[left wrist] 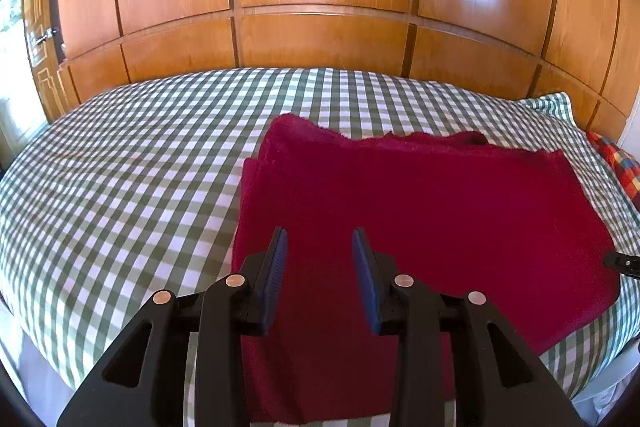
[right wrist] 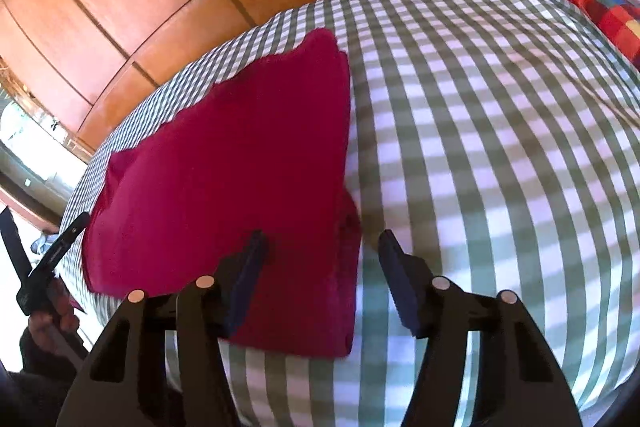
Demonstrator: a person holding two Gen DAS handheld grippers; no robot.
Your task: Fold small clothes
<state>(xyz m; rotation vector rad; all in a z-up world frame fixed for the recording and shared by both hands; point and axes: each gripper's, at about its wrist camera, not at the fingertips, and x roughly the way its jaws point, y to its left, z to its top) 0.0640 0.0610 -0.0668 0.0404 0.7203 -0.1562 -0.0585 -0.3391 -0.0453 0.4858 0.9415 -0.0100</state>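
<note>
A dark red folded cloth (left wrist: 420,211) lies flat on the green-and-white checked bed (left wrist: 120,167). My left gripper (left wrist: 320,239) is open and empty, hovering over the cloth's near left part. The cloth also shows in the right wrist view (right wrist: 240,155), lying left of centre on the checked bed (right wrist: 500,147). My right gripper (right wrist: 320,243) is open and empty over the cloth's near right corner. The left gripper's fingers (right wrist: 60,247) show at the far left of the right wrist view. A tip of the right gripper (left wrist: 624,261) shows at the right edge of the left wrist view.
A wooden panelled wardrobe (left wrist: 320,7) stands along the far side of the bed. A multicoloured checked cushion (right wrist: 600,7) lies at the bed's right end, also seen in the left wrist view (left wrist: 620,167). A bright window (left wrist: 12,39) is at the left.
</note>
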